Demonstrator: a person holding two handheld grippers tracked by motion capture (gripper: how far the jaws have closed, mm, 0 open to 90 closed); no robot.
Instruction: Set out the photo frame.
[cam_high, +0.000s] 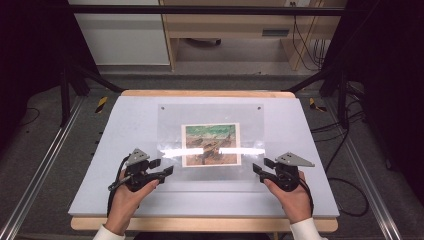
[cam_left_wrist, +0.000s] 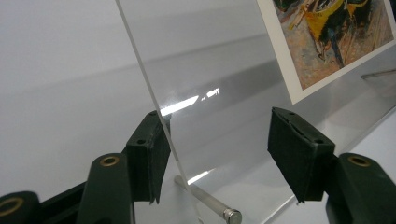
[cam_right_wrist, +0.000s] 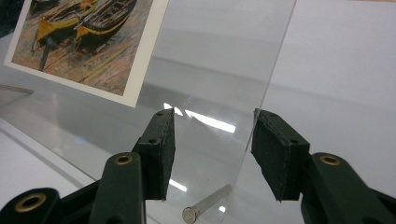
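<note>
1. Currently, your left gripper (cam_high: 167, 167) sits at the left edge of the clear acrylic sheet (cam_high: 210, 145), which lies flat on the pale grey table top (cam_high: 125, 130).
2. In the left gripper view, your black padded jaws stand partly apart with the sheet's edge (cam_left_wrist: 154, 102) between them; the left pad looks to be just at that edge, the right pad is clear of it, so nothing is gripped.
3. Your right gripper (cam_high: 258, 168) sits at the sheet's right edge.
4. In the right gripper view, its jaws also stand partly apart across the edge (cam_right_wrist: 271, 70); the right pad lies just beside the edge, and I cannot tell whether it touches.
5. A white-bordered print of painted boats (cam_high: 210, 145) lies at the middle of the sheet, well apart from both grippers.
6. A short silver metal pin (cam_left_wrist: 210, 200) lies under the sheet's near left corner, and a like pin (cam_right_wrist: 205, 203) under the near right corner.
</note>
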